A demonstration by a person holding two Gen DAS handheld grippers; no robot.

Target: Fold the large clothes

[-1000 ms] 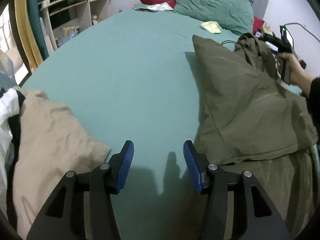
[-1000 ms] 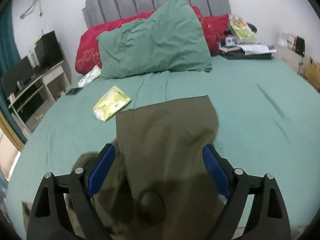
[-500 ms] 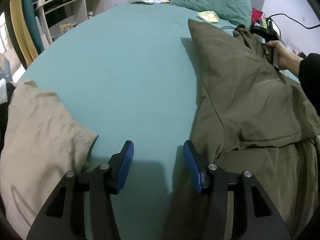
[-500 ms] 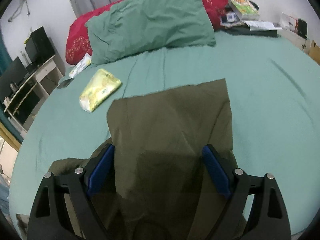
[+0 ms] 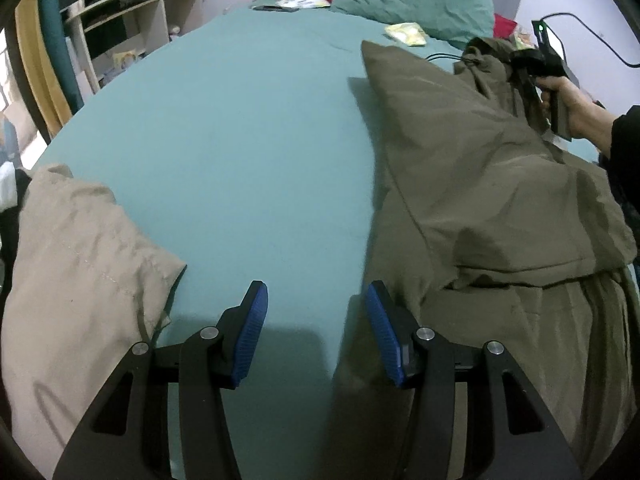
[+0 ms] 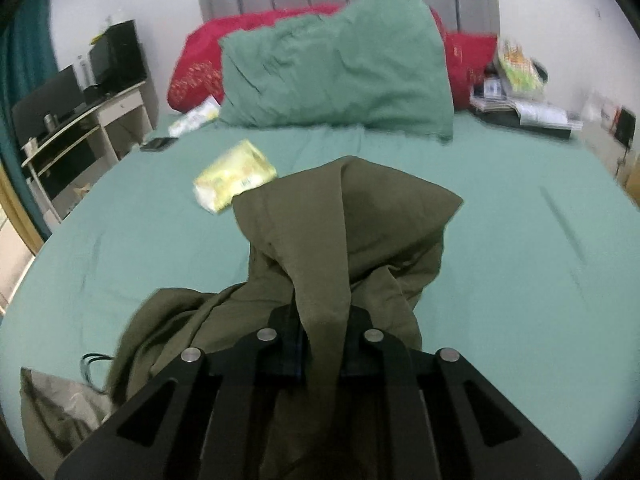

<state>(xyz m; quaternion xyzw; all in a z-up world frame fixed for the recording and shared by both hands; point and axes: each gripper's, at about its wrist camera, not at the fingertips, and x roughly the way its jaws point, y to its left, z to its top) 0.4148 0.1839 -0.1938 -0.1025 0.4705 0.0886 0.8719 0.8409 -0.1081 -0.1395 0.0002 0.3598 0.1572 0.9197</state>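
An olive-green garment (image 5: 480,184) lies spread over the right half of the teal bed (image 5: 240,140). My left gripper (image 5: 316,320) hovers open over bare sheet, its right finger at the garment's near left edge, nothing between the blue pads. My right gripper (image 6: 322,340) has its jaws closing and pinched on a bunched fold of the olive garment (image 6: 344,232), which rises in a peak ahead of the fingers. In the left wrist view that right gripper (image 5: 524,68) sits at the garment's far end, held by a hand (image 5: 568,100).
A beige garment (image 5: 76,276) lies at the bed's near left. A green pillow (image 6: 340,72) and red pillows (image 6: 200,64) lean on the headboard. A yellow packet (image 6: 234,178) and a phone (image 6: 158,143) lie on the sheet. Shelves (image 5: 120,28) stand left; papers (image 6: 532,108) right.
The right gripper went from wide open around the olive cloth to pinched on it, and the cloth now bunches up in a peak. The left gripper stayed open, drifting slightly toward the garment.
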